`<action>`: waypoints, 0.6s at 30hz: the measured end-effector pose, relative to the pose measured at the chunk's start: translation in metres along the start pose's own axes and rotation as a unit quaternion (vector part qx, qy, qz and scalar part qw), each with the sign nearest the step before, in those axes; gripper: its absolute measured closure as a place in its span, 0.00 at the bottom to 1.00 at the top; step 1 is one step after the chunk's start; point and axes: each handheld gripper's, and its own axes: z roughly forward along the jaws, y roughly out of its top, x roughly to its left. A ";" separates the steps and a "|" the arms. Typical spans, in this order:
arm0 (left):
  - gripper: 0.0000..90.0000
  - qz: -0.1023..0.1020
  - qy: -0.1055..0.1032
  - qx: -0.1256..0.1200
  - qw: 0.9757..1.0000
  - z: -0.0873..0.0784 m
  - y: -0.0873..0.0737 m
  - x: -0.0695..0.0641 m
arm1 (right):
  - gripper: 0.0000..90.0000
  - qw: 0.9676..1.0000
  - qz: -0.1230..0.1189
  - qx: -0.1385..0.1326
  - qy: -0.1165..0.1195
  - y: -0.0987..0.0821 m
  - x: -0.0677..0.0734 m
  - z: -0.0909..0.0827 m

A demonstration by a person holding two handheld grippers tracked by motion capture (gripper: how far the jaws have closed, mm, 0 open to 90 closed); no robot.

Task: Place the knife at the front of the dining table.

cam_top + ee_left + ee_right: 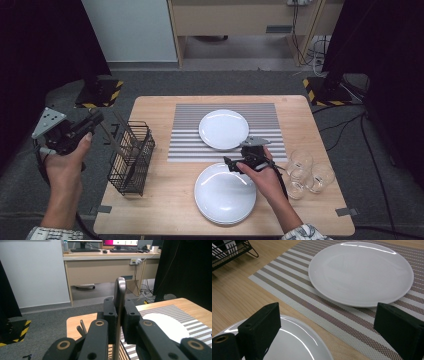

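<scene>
We've got the left gripper (119, 322) clamped on an upright utensil handle (119, 293) left of the rack (131, 157); right gripper (327, 330) gapes wide, empty, over the near plate (223, 194).

You see a pale matt wood table (165, 210), woven striped placemat (190, 150), glossy white plates (362, 272), black wire basket (131, 160), clear glasses (310, 175).

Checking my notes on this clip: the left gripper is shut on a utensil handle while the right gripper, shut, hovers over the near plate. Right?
Not quite: the right gripper is open, as the right gripper view shows, its fingers spread wide above the near plate. The left gripper does clamp a utensil handle.
</scene>
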 end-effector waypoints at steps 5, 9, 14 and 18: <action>0.92 -0.007 0.001 0.001 1.000 0.003 -0.001 0.002 | 0.08 1.000 0.001 -0.001 0.000 0.000 -0.001 0.000; 0.92 -0.007 0.000 0.001 1.000 0.005 -0.001 0.001 | 0.08 1.000 0.002 -0.002 -0.001 0.000 -0.001 -0.001; 0.92 -0.004 0.000 -0.003 1.000 0.002 0.003 -0.001 | 0.08 1.000 0.003 -0.003 -0.001 0.001 -0.002 -0.001; 0.92 0.001 -0.002 -0.007 1.000 -0.002 0.008 -0.003 | 0.08 1.000 0.003 -0.005 -0.001 0.001 -0.002 -0.002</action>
